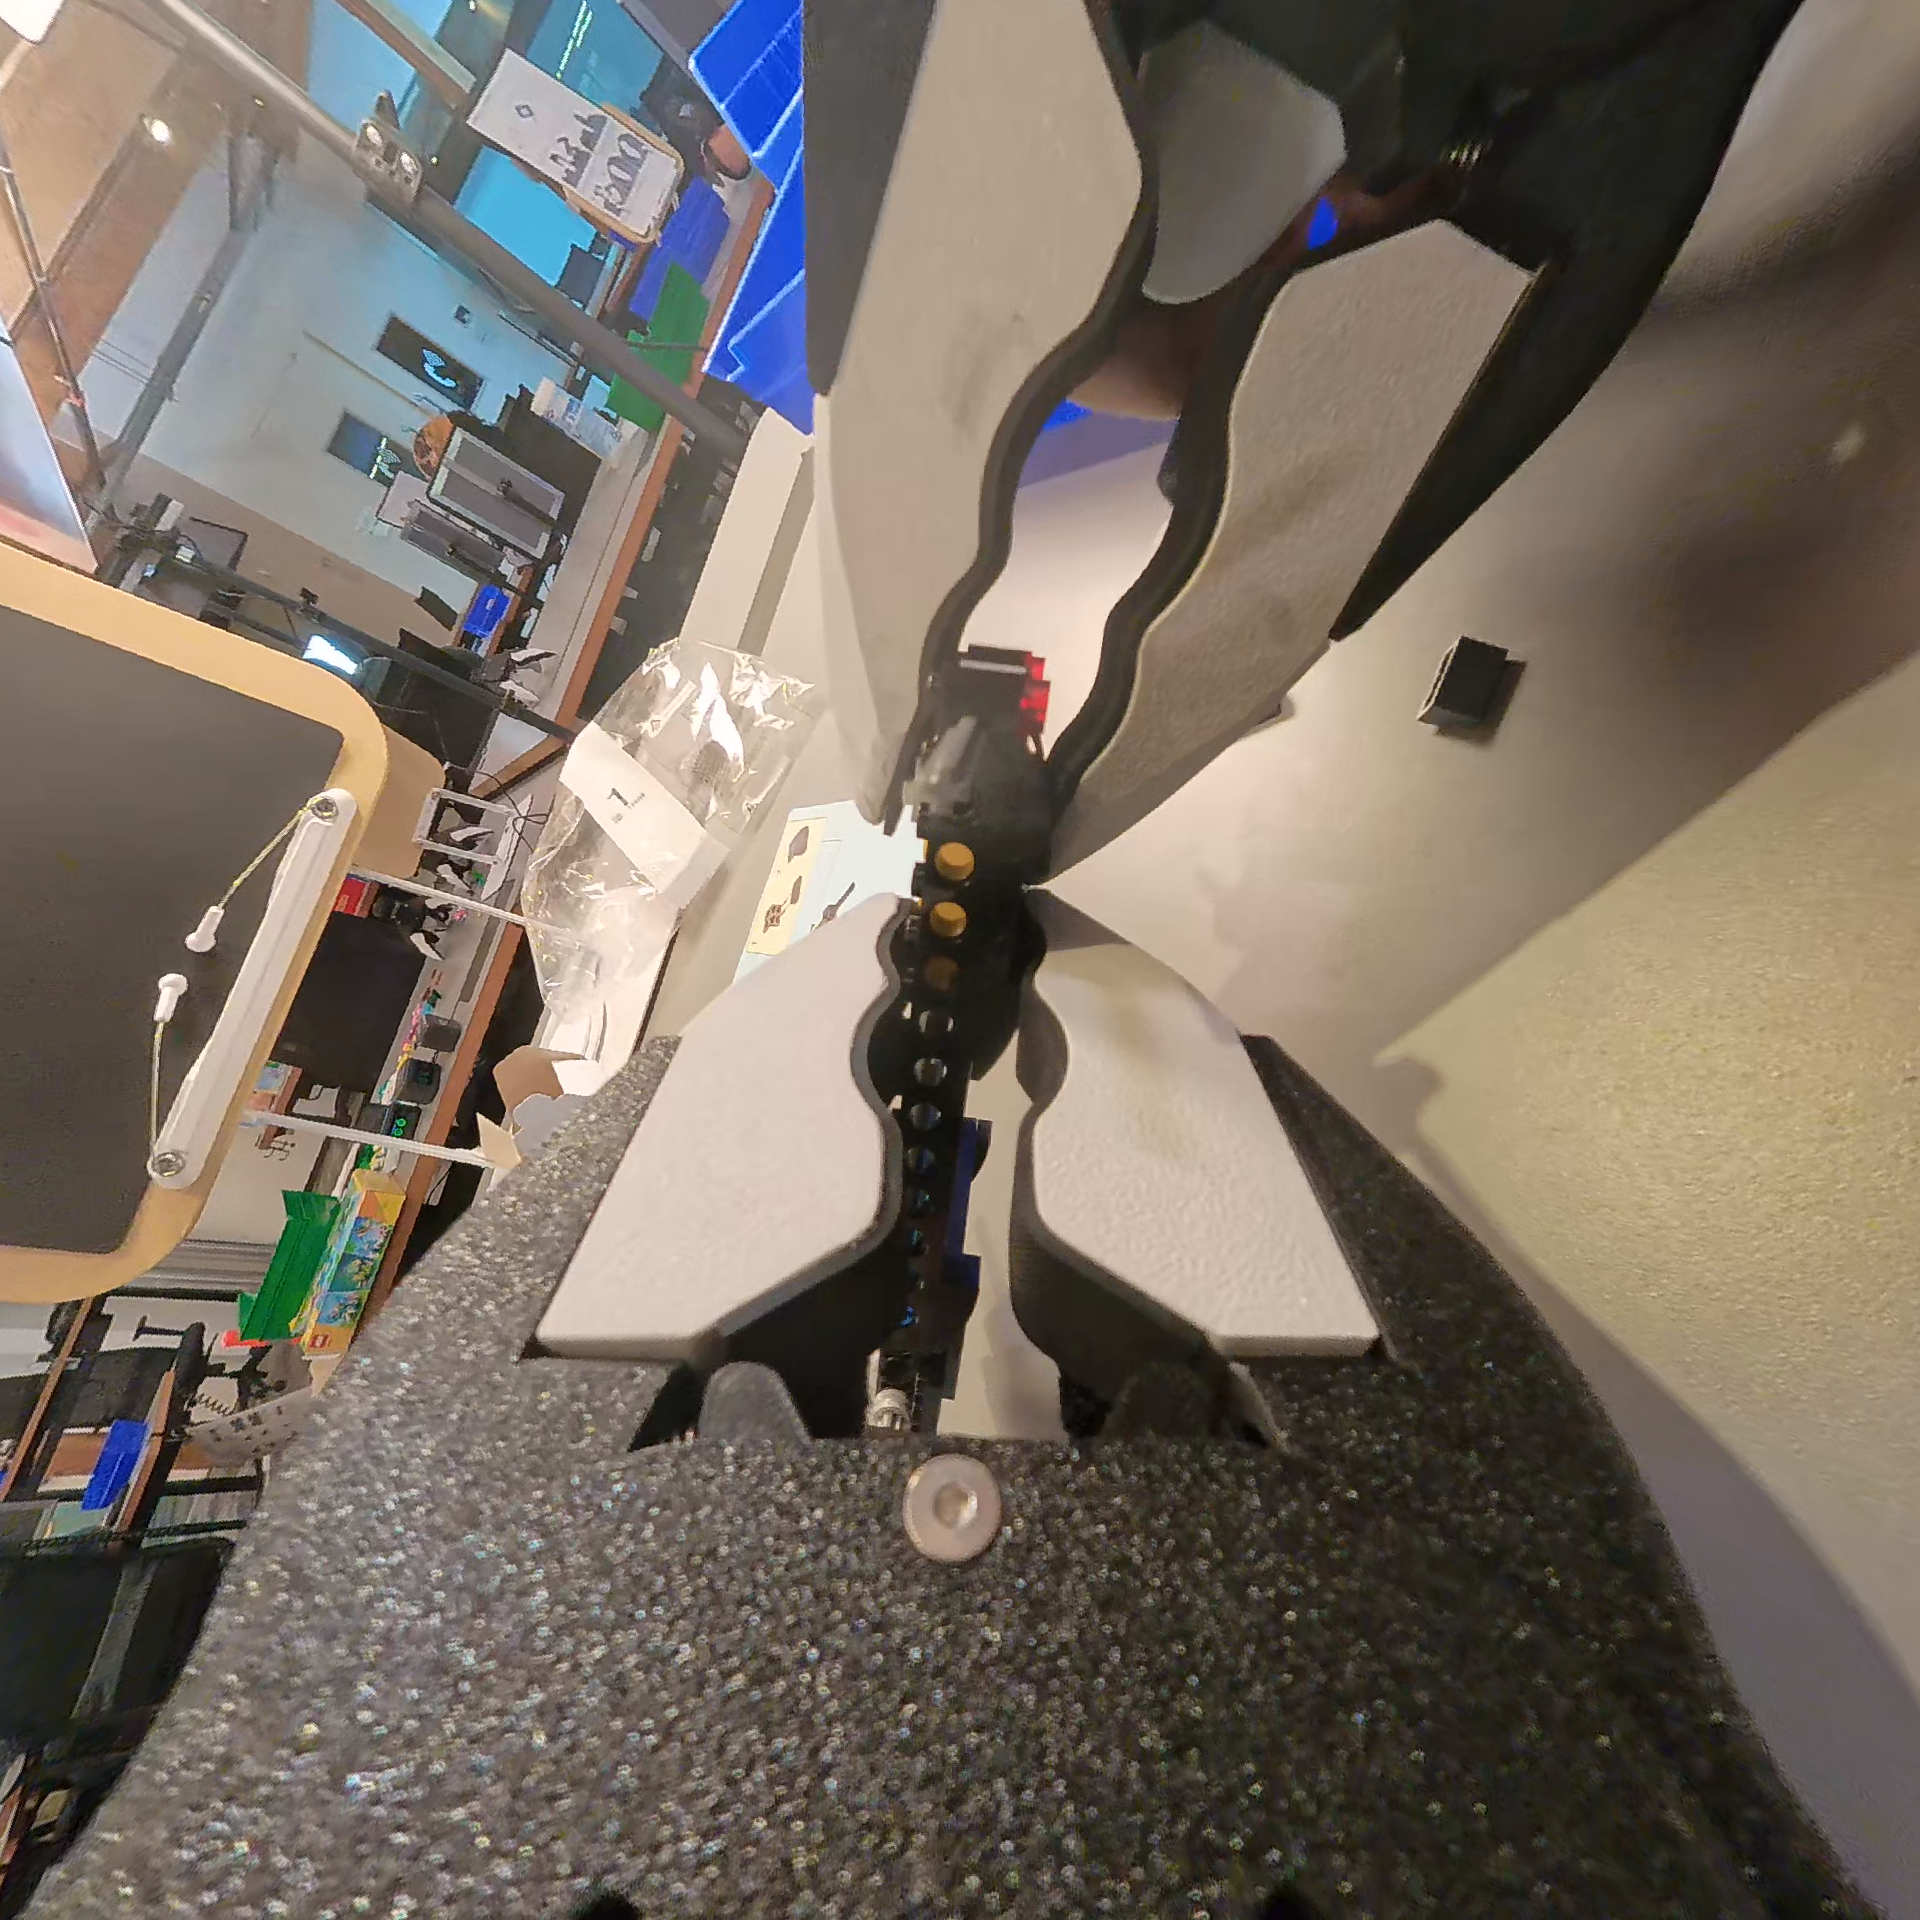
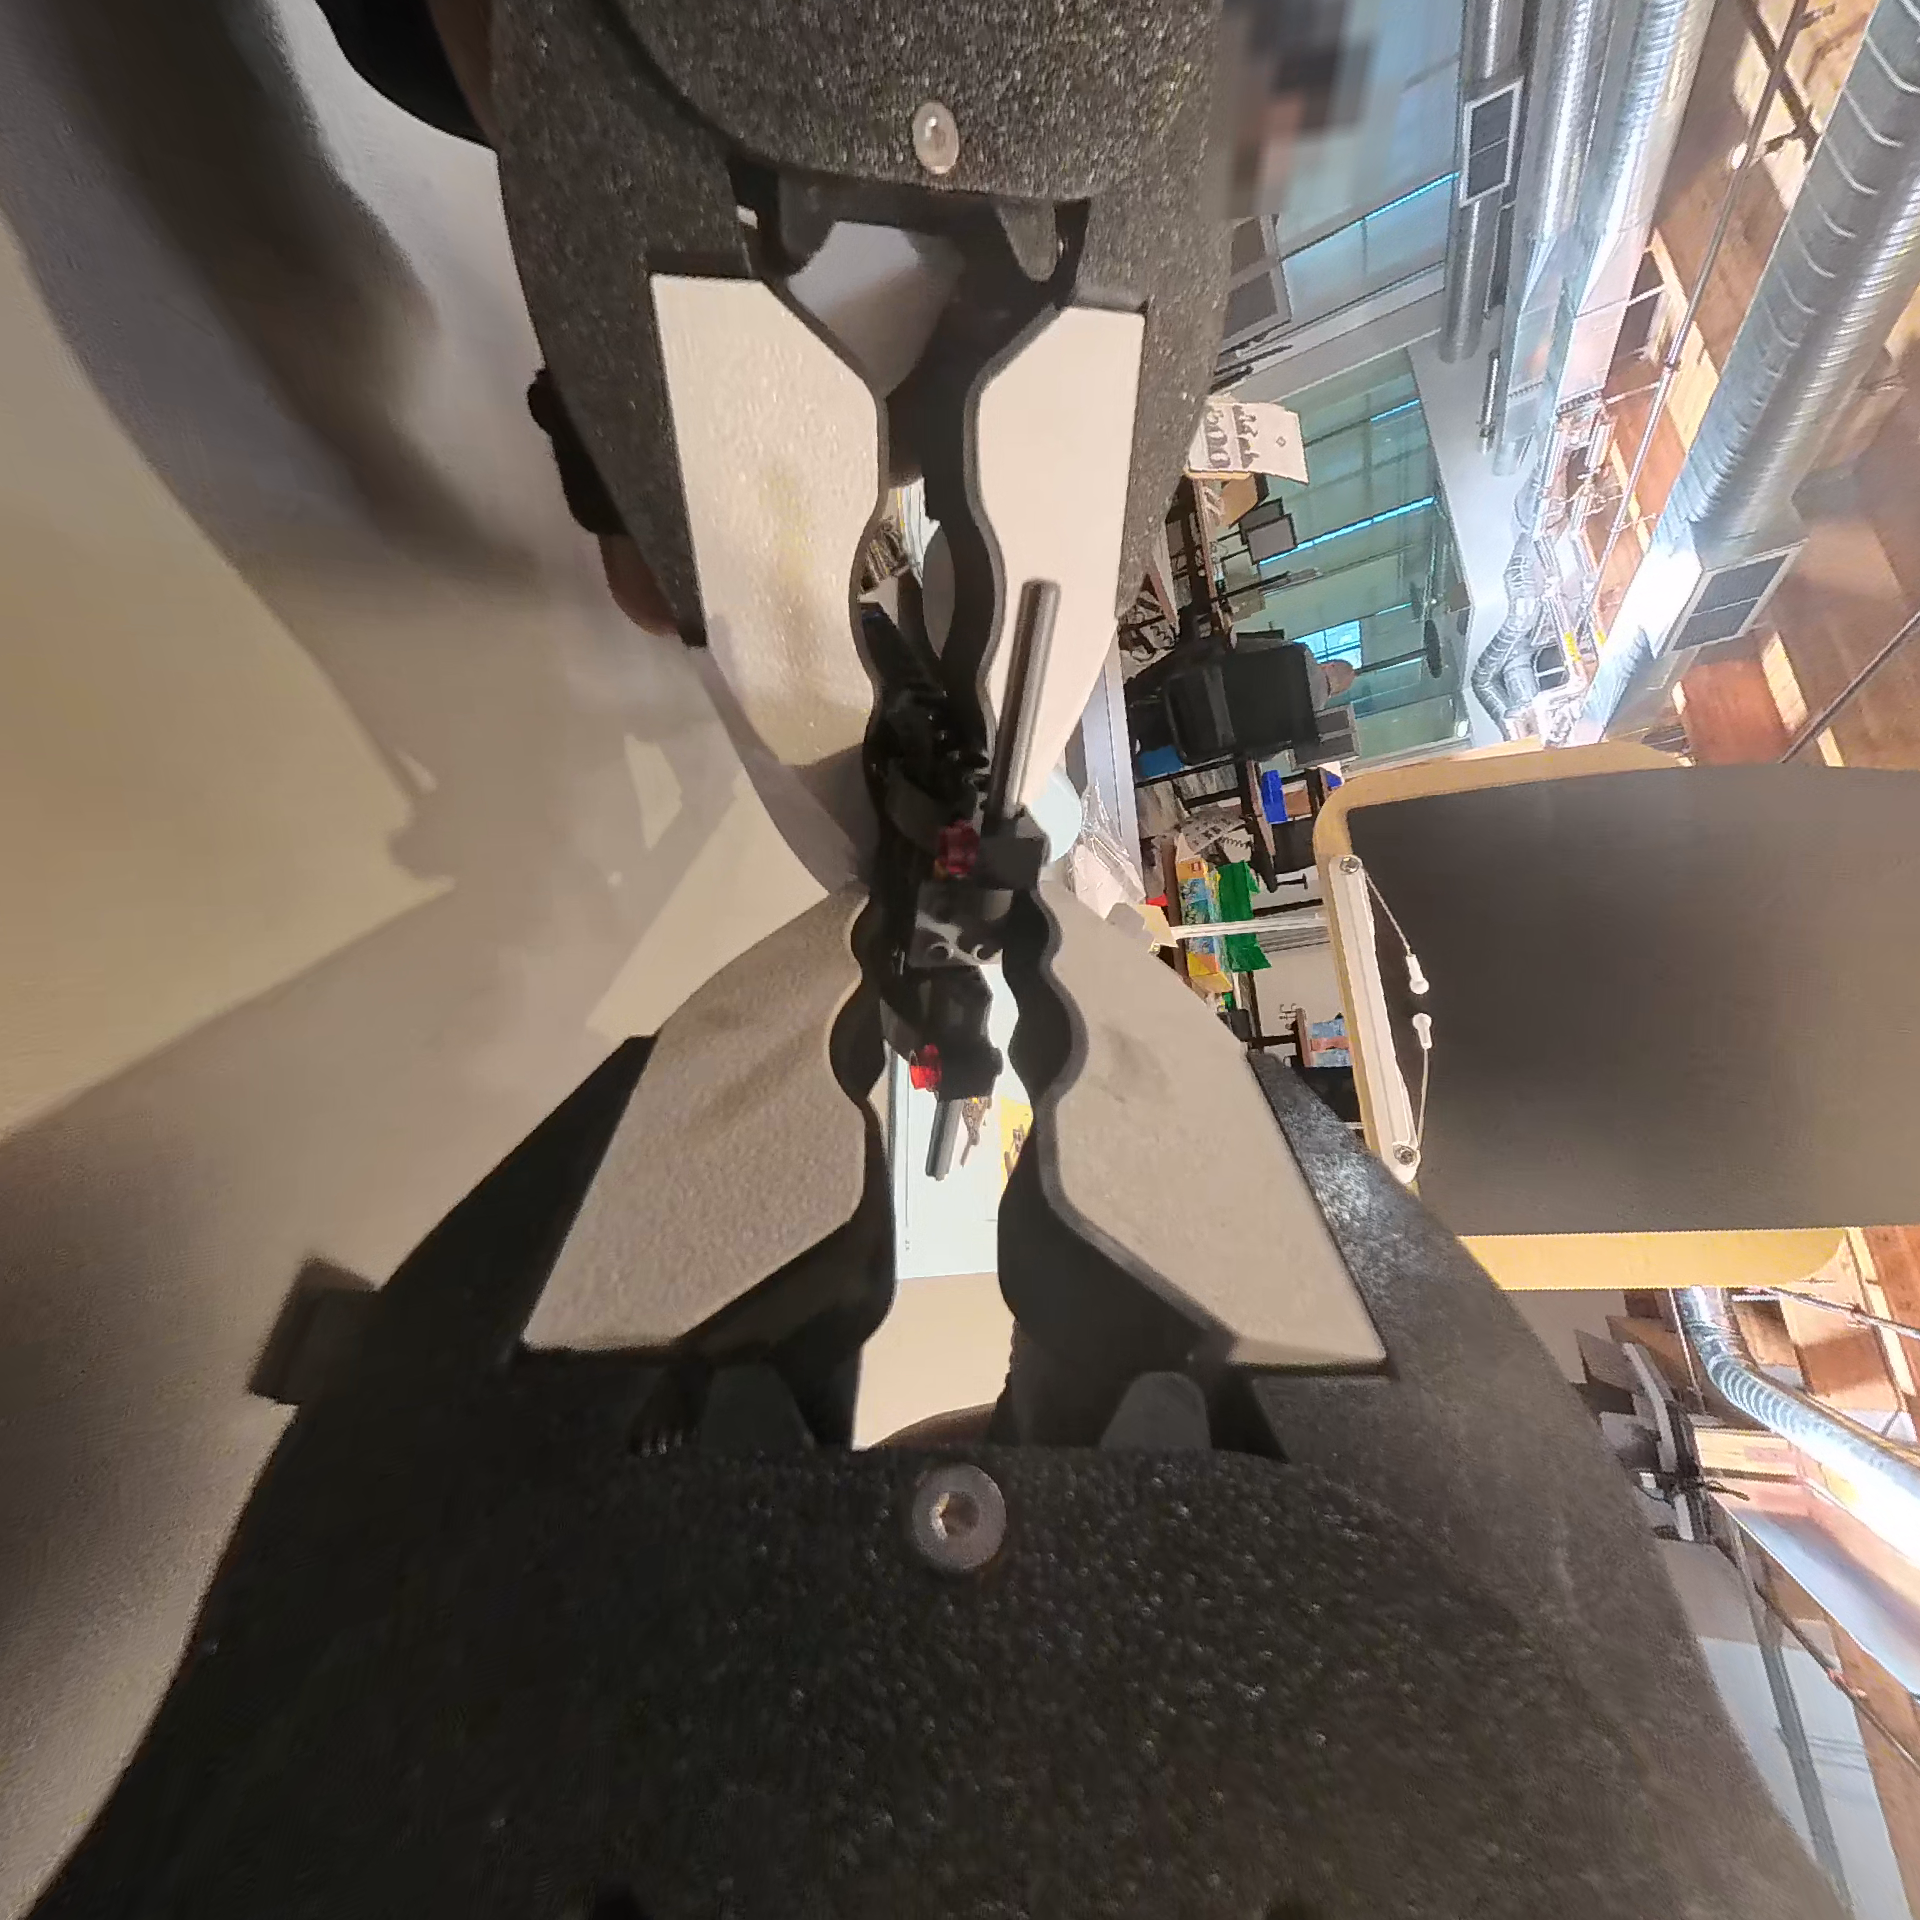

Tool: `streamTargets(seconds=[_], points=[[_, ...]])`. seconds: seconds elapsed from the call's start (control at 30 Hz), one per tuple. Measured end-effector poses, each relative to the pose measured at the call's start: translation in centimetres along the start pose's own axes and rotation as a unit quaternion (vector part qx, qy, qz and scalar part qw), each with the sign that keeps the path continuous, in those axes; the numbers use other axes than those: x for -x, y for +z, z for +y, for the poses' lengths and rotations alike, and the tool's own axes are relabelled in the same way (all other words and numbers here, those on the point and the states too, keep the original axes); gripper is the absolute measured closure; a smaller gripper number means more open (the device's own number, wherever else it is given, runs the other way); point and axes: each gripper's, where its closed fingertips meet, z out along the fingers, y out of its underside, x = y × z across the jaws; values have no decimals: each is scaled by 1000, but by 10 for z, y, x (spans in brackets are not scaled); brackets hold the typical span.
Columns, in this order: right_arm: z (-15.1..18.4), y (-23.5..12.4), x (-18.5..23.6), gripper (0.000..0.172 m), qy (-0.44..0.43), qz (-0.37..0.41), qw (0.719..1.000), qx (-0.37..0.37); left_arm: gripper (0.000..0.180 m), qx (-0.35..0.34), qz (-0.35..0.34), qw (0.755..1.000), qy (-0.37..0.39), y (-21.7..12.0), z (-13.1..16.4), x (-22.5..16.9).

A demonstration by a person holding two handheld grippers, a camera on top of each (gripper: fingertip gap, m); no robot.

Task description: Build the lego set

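From my remote seat, both gripper bodies look like coarse, speckled black foam-textured plastic, each with a shiny metal screw (image 1: 951, 1507) at six o'clock. My left gripper (image 1: 966, 904) and right gripper (image 2: 951, 914) carry matt grey, finely grained fingers (image 1: 727, 1174) edged in smooth black rubber. The brick model (image 1: 951, 997) between them is glossy black plastic with dull gold studs and translucent red bits. At nine o'clock sits a crinkled clear plastic bag (image 1: 665, 790). The board (image 2: 1621, 997) is matt black, framed in pale smooth wood.
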Motion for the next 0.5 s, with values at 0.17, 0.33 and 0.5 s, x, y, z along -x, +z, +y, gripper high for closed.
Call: streamTargets(seconds=[0.17, 0.33, 0.5], points=[[0, -1, 0, 151, 1, -2, 1000, 3, 164, 2, -2, 1000, 6, 0, -1, 0], [3, 0, 4, 150, 3, -11, 1000, 3, 164, 12, -2, 1000, 19, 3, 3, -3], [8, 3, 1, 141, 10, 20, 1000, 4, 164, 33, -18, 997, 61, 8, 13, -1]])
